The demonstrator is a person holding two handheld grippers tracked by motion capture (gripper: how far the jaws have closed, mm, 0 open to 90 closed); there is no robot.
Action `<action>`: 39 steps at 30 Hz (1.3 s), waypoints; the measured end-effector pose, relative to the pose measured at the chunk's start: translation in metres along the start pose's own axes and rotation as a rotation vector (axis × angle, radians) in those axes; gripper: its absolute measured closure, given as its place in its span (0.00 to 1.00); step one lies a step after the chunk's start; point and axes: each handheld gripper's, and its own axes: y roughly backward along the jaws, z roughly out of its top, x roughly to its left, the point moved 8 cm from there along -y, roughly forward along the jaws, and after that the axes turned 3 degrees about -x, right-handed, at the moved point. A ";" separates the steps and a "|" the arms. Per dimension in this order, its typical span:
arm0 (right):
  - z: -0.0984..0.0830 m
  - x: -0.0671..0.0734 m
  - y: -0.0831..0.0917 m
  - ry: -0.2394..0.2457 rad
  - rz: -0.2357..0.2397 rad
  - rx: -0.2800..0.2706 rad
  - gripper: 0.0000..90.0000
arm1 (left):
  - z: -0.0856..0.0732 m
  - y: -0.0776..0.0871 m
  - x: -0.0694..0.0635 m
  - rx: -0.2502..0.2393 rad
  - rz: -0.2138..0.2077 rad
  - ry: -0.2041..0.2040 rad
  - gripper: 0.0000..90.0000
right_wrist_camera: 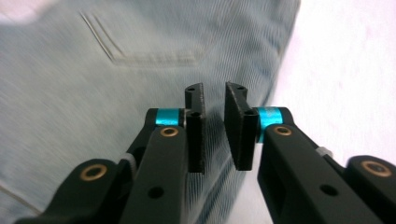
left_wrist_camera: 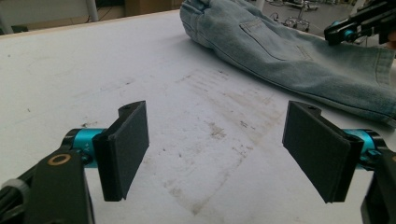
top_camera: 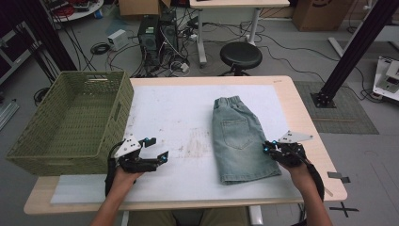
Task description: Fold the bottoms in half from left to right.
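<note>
The right gripper [right_wrist_camera: 214,122] is seen nearest, its jaws drawn close with only a narrow gap and no cloth pinched between them. Just beyond its tips, the denim shorts [top_camera: 239,141] are spread flat on the white table [top_camera: 179,117], the gripper poised over their right edge. The left gripper [left_wrist_camera: 224,154] is held wide open, well apart from the shorts. Farther left, a green basket [top_camera: 70,122] is set.

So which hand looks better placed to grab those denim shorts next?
The right. Its tool is at the right edge of the light-blue denim shorts, jaws nearly closed with a narrow gap over the fabric. The left tool stands wide open over the bare white table mat, apart from the shorts.
</note>
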 end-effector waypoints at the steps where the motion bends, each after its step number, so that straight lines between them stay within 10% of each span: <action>1: -0.004 -0.001 -0.002 0.002 -0.015 0.019 0.90 | 0.000 -0.001 0.000 0.001 -0.002 0.001 0.25; 9: -0.020 -0.003 -0.001 -0.018 -0.032 0.062 0.91 | -0.001 -0.001 0.000 0.003 -0.002 0.004 0.25; 14: -0.012 0.001 0.016 -0.047 0.002 -0.037 0.88 | -0.001 -0.001 0.000 0.003 -0.001 0.004 0.25; 28: -0.042 0.015 0.024 0.063 0.033 0.028 0.86 | 0.000 0.000 0.001 0.001 0.000 0.005 0.25; 39: 0.014 0.035 0.024 -0.010 0.040 -0.163 0.34 | 0.001 -0.001 0.000 -0.002 0.000 0.002 0.25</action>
